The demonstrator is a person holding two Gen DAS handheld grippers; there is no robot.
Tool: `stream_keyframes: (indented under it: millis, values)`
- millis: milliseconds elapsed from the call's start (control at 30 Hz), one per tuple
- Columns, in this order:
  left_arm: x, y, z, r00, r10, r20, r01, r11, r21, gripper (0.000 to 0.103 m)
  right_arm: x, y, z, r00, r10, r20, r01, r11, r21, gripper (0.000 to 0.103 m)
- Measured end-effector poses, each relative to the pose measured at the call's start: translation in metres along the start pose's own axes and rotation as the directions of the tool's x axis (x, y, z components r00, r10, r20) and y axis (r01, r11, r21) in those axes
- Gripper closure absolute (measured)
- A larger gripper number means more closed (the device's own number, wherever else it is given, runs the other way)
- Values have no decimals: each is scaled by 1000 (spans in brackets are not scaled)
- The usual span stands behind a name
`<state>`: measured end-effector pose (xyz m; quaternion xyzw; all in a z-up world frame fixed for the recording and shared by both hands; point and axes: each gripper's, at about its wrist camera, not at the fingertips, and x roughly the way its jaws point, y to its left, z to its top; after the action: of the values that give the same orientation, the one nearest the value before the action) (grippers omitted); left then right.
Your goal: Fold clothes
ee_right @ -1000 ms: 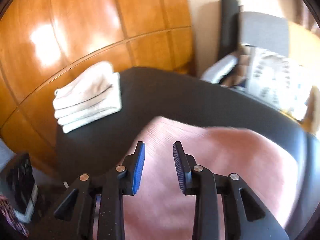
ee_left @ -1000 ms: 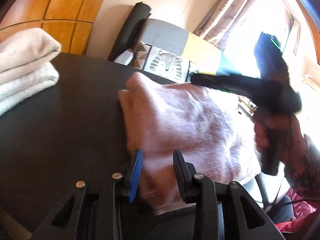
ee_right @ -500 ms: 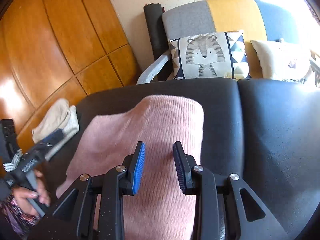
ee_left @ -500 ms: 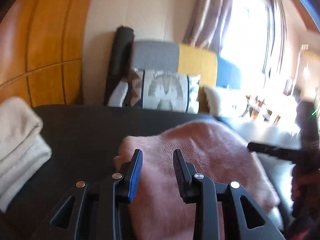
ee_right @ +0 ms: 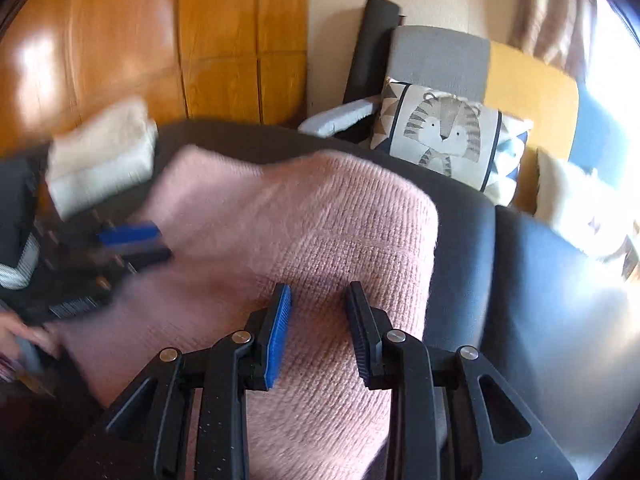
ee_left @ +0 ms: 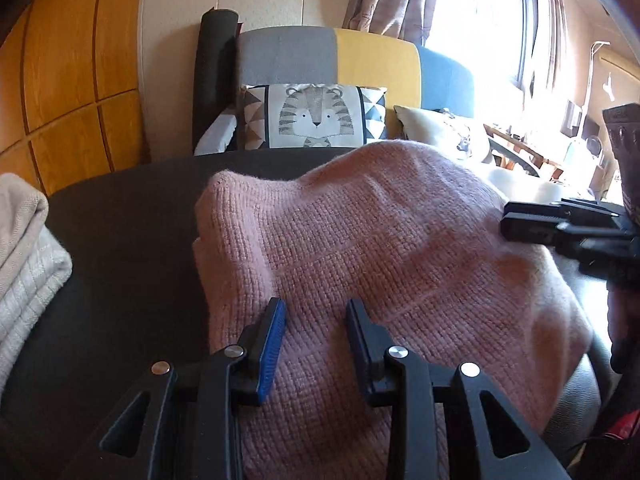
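A pink knit sweater (ee_left: 400,240) lies partly folded and humped on a black leather surface (ee_left: 120,240). My left gripper (ee_left: 314,308) hovers over its near left part, jaws apart, with knit showing in the gap and nothing pinched. My right gripper (ee_right: 318,292) stands the same way over the right side of the sweater (ee_right: 300,220), open. In the left wrist view the right gripper (ee_left: 508,224) reaches in over the sweater's right edge. The right wrist view shows the left gripper (ee_right: 156,244), blurred, at the sweater's left edge.
A stack of folded cream cloths (ee_left: 24,248) sits at the left of the surface, also seen blurred (ee_right: 100,160). Behind stand an armchair with a tiger cushion (ee_left: 316,116), a wood-panelled wall (ee_right: 120,40) and a bright window (ee_left: 480,20). Bare black leather (ee_right: 540,300) lies right of the sweater.
Both grippers have shifted across the sweater, and the left one has rolled level. The sweater now sits more humped. Neither gripper's gap has changed.
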<state>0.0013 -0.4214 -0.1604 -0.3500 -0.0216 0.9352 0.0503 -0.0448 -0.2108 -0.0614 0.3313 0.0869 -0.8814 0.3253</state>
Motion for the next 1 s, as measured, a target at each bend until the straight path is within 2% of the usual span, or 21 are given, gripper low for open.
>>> stream_keyframes:
  millis: [67,100,167,233,267,367,400,500,700,767,867,933,1000]
  values:
    - [-15,2,-2,999,-22,27,23,999,-22,71,-21,-5,0,995,92,43,-95,993,76,72]
    - [-25,3,-5,998,-31,58,33,999,-31,71,-29,-2,-3,993,111,48,-115,991,75,72]
    - [-39,-1,-13,993,-56,108,60,998,-30,71,-38,11,-10,991,130,30,-131,991,25,72]
    - [-50,-11,-20,990,-73,122,71,997,26,71,-38,25,-18,987,158,-10,-158,987,-29,72]
    - [-50,-17,-25,993,-59,105,52,996,69,71,-36,30,-22,986,162,-28,-163,985,-49,72]
    - [-43,-31,-39,1000,6,29,-11,987,162,71,-27,46,-38,985,148,-93,-159,981,-114,72]
    - [-40,-30,-44,1000,23,4,-23,986,165,71,-24,50,-44,984,122,-129,-139,981,-138,72]
    - [-42,-20,-51,1000,7,2,-7,993,120,71,-19,51,-64,978,42,-205,-85,975,-205,74]
    - [-37,-18,-55,999,10,38,-14,996,87,69,-26,40,-77,983,55,-177,-85,982,-166,74]
    - [-42,-19,-53,999,1,37,-4,997,75,69,-27,43,-75,983,59,-176,-89,982,-168,71]
    - [-55,-21,-51,998,-13,59,10,998,62,69,-36,41,-64,983,103,-155,-125,982,-143,71]
    - [-64,-25,-51,994,-26,103,19,998,64,69,-42,40,-51,988,124,-90,-135,983,-121,71]
    - [-67,-30,-51,992,-38,122,27,996,91,69,-37,46,-37,988,140,-65,-147,982,-122,71]
